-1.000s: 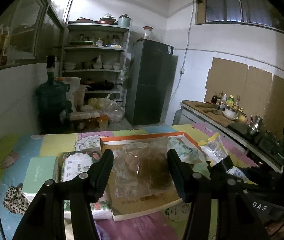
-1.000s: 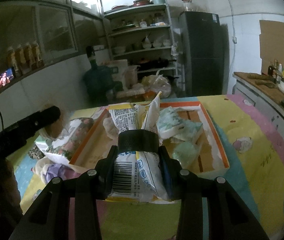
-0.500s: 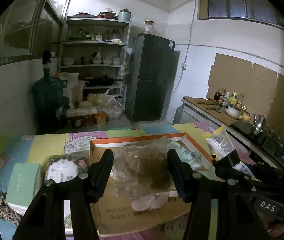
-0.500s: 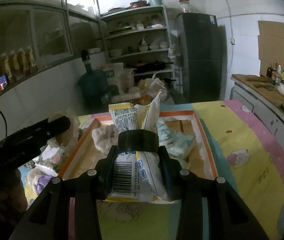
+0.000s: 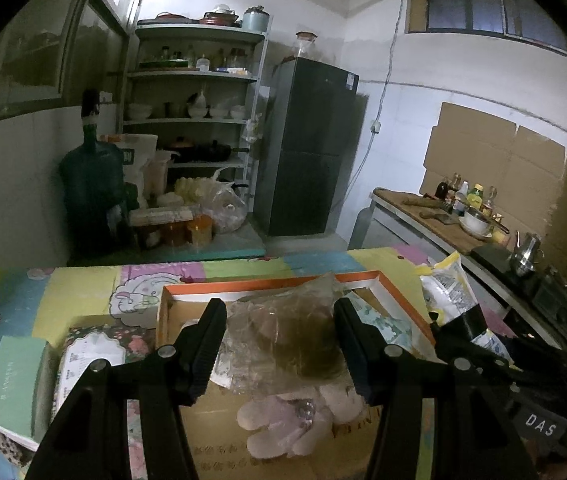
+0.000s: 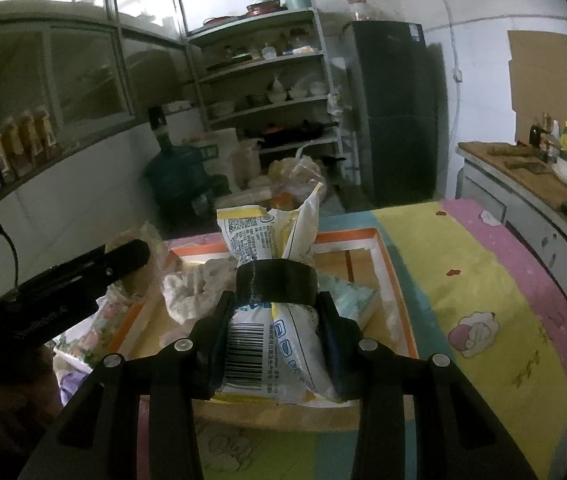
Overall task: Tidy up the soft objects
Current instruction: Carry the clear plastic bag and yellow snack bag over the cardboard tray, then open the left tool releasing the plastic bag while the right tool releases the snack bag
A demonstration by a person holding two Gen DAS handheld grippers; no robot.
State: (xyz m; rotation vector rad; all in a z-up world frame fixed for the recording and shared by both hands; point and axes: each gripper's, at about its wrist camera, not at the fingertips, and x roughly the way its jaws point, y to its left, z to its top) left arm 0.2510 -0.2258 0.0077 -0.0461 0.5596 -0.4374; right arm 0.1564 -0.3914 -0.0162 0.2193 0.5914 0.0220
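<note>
the left hand-held gripper [image 5: 279,334] is closed on a crumpled clear plastic bag with something brownish inside [image 5: 283,336], its jaws set fairly wide because the bag is bulky; the bag hangs between the fingers above the shallow cardboard box with an orange rim [image 5: 387,278]. the right hand-held gripper [image 6: 275,320] pinches a white and yellow printed plastic packet with a barcode [image 6: 271,344], jaws narrow, squeezing the packet at its waist so the top flares upward. the packet sits over the near edge of the same box

the box rests on a table covered with a pastel cartoon-print cloth [image 6: 483,280], toward the middle. already lying in it are a pale pink soft plush piece [image 5: 295,420] near its front edge, a whitish crumpled cloth [image 6: 191,292] at its left side in the right wrist view, and a pale green tissue pack [image 6: 351,296] further right. outside the box, toward the left edge of the table, lie a floral printed pack [image 5: 91,356] and a mint green flat box [image 5: 15,380]

the step in hand looks like carrying both soft items over the box for placing. the next move calls for lowering each into a free patch of the box floor, then opening the jaws; the bag is limp and may cling to a finger
</note>
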